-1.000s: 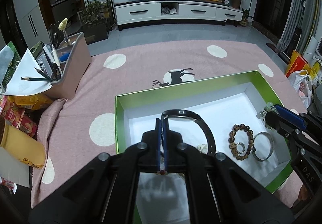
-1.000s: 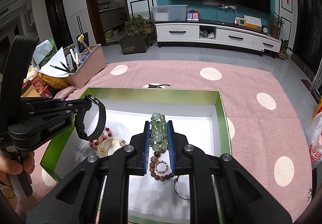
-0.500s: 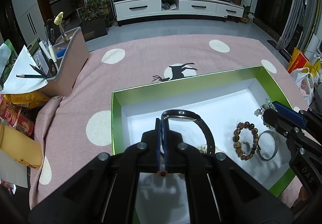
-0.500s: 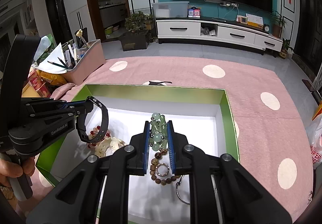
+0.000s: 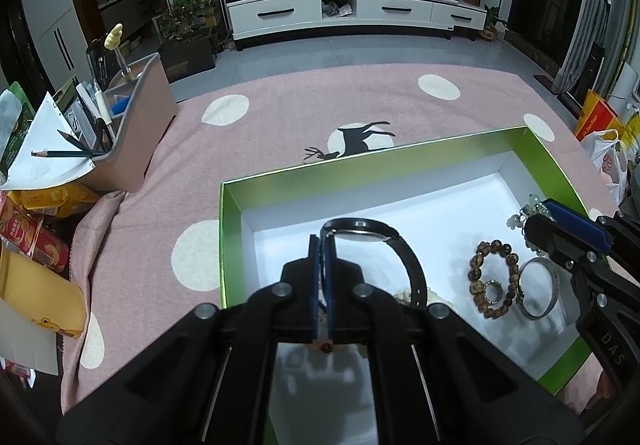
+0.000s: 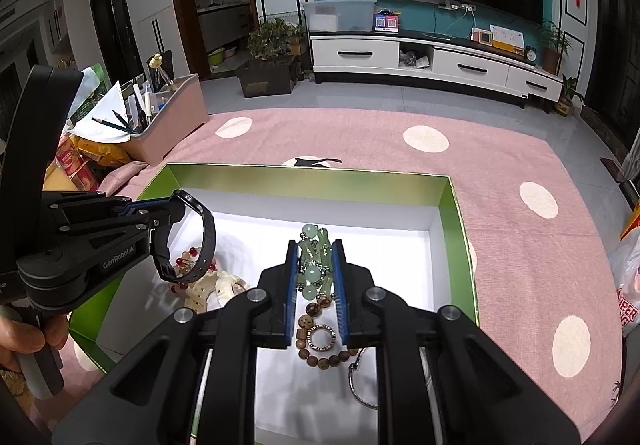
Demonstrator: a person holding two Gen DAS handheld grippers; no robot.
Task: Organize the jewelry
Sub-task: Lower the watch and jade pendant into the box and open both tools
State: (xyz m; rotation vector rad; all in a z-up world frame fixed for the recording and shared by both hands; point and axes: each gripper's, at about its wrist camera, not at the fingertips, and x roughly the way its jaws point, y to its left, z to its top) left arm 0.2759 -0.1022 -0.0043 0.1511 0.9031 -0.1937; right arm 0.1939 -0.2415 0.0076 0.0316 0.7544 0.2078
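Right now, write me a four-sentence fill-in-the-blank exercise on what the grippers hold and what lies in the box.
1. The left gripper is shut on a black ____.
2. The right gripper holds a bracelet of pale ____ beads.
3. The box has green walls and a ____ floor.
4. The brown bead bracelet lies beside a ____ bangle.

Missing words: watch; green; white; silver

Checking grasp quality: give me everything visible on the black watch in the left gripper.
The black watch has a round dark face with a thin pale rim and a matte, rubbery-looking strap with holes, curled into an open loop. The left gripper is shut on the strap beside the face, holding the watch above the white floor of the green box. The strap end hangs over the jewelry below; contact there is unclear.
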